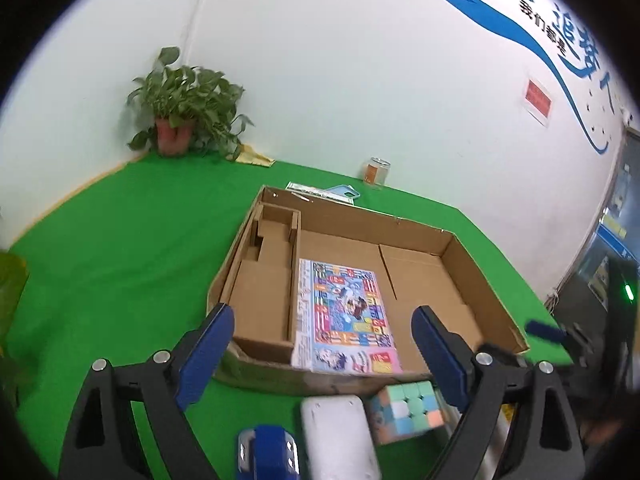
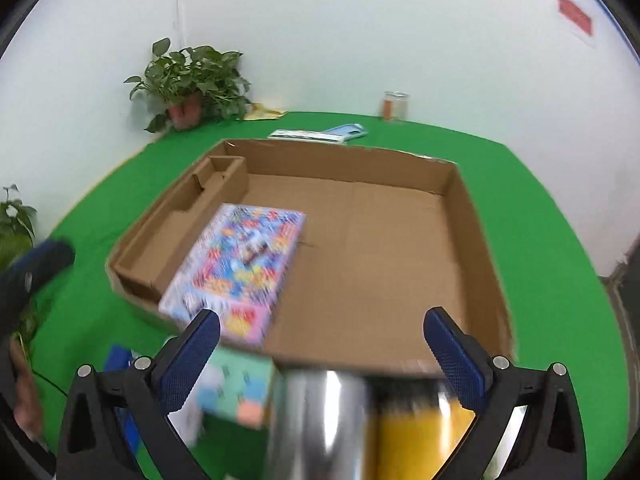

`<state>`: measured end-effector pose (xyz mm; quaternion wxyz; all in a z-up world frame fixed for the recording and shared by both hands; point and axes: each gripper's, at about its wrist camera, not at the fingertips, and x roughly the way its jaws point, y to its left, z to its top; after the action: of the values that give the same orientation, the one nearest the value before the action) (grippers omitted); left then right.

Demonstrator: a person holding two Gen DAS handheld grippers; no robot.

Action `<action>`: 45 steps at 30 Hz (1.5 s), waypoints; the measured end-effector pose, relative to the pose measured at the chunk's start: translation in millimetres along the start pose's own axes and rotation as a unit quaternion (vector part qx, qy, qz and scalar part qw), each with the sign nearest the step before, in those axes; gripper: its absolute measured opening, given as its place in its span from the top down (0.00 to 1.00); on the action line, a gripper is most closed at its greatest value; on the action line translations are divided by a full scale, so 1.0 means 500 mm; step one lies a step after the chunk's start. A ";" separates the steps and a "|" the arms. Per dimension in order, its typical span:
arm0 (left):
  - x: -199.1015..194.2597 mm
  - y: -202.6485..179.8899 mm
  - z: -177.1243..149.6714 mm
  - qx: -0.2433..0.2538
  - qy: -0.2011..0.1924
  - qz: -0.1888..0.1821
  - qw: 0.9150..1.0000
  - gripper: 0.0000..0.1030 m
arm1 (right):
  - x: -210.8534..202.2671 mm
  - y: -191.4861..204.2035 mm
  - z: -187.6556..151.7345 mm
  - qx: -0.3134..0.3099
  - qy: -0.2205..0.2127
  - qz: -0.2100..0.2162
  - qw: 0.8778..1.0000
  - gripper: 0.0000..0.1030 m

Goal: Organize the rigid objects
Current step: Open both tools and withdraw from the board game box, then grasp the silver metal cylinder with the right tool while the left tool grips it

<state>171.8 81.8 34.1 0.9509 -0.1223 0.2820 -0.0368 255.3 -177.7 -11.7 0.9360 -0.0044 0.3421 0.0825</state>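
Observation:
A shallow open cardboard box (image 1: 488, 292) (image 2: 476, 232) lies on the green table. Inside it, flat against the left divider, rests a colourful picture box (image 1: 346, 312) (image 2: 244, 264). In front of the box's near wall sit a pastel puzzle cube (image 1: 406, 408) (image 2: 240, 392), a white rounded object (image 1: 338, 432) and a blue object (image 1: 268, 456). The right wrist view also shows a shiny metal cylinder (image 2: 320, 420) with a yellow part (image 2: 408, 440), blurred. My left gripper (image 1: 322, 320) hangs open over the near wall, holding nothing. My right gripper (image 2: 322, 320) is open too, and nothing is between its fingers.
A potted plant (image 1: 184, 108) (image 2: 192, 84) stands in the far corner and a glass jar (image 1: 376, 172) (image 2: 396, 106) by the wall. Flat items (image 1: 332, 192) (image 2: 320, 134) lie behind the box. Another plant (image 2: 16, 220) is at the left edge.

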 end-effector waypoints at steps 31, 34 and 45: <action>0.008 -0.173 -0.131 -0.042 0.214 -0.238 0.946 0.12 | -0.293 -0.194 -0.317 0.100 0.004 0.134 0.986 0.14; 0.063 -0.182 -0.150 -0.053 0.250 -0.241 0.936 0.12 | -0.251 -0.193 -0.329 0.108 0.045 0.150 0.982 0.25; 0.174 -0.188 -0.188 -0.061 0.320 -0.236 0.916 0.16 | -0.122 -0.174 -0.356 0.154 0.147 0.213 0.953 0.29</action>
<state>193.4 -41.0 -64.4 0.7643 -0.2243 0.5359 -0.2799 109.5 -284.4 -113.1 0.8252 0.2012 0.4776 0.2247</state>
